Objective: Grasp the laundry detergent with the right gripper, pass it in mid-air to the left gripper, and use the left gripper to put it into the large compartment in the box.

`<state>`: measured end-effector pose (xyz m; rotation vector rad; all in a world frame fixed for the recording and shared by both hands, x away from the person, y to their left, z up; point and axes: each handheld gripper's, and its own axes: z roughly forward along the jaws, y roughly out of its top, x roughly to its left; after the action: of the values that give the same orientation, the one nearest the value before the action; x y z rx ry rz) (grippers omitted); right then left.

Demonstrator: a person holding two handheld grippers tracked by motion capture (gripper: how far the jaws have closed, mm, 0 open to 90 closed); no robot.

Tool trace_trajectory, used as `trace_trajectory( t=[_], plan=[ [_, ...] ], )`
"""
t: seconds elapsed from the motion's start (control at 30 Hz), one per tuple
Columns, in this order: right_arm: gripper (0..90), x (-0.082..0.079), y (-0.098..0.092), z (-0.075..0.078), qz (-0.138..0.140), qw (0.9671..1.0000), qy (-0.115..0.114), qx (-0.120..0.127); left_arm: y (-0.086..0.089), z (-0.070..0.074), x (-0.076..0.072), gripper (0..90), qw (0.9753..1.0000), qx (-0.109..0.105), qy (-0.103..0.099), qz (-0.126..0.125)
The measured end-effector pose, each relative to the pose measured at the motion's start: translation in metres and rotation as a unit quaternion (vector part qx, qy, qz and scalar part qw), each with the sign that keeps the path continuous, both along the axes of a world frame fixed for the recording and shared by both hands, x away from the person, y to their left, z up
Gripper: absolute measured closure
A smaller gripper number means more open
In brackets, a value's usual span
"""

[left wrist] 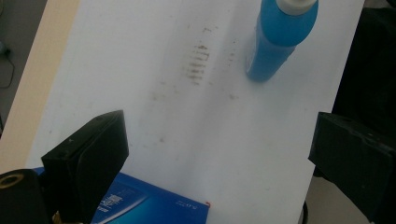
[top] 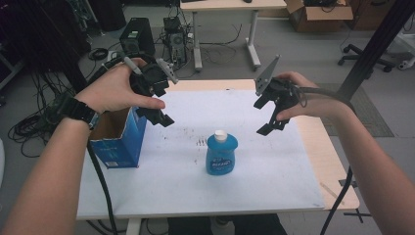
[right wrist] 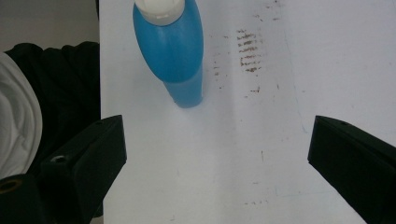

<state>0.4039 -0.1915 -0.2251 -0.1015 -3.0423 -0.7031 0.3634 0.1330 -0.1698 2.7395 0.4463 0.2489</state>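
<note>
The left gripper and right gripper hover above the white table, jaws spread wide, holding nothing; between them the blue soap bottle stands upright, untouched. An open blue carton sits just under the left gripper; nothing blocks the bottle.

I count one blue bottle standing on the tabletop, with one white cap on it. Beside it I see one open blue box, so two things rest on the white surface. I have two claws above them, the left claw and the right claw, each with two black jaws spread apart. On the floor behind I count two computer towers and one cardboard box.
</note>
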Motion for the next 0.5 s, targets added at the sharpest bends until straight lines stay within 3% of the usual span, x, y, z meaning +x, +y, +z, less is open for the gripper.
trace_trajectory(
  t=[0.2,0.5],
  plan=[
    [4.4,0.0,-0.003,0.004,-0.002,1.0,-0.004,0.008,0.0,0.002,-0.001,5.0,1.0,-0.003,0.0,0.001],
    [3.7,-0.003,-0.014,0.011,-0.008,0.9991,-0.015,0.039,-0.003,0.005,-0.002,4.4,1.0,-0.001,-0.003,0.003]
  ],
)
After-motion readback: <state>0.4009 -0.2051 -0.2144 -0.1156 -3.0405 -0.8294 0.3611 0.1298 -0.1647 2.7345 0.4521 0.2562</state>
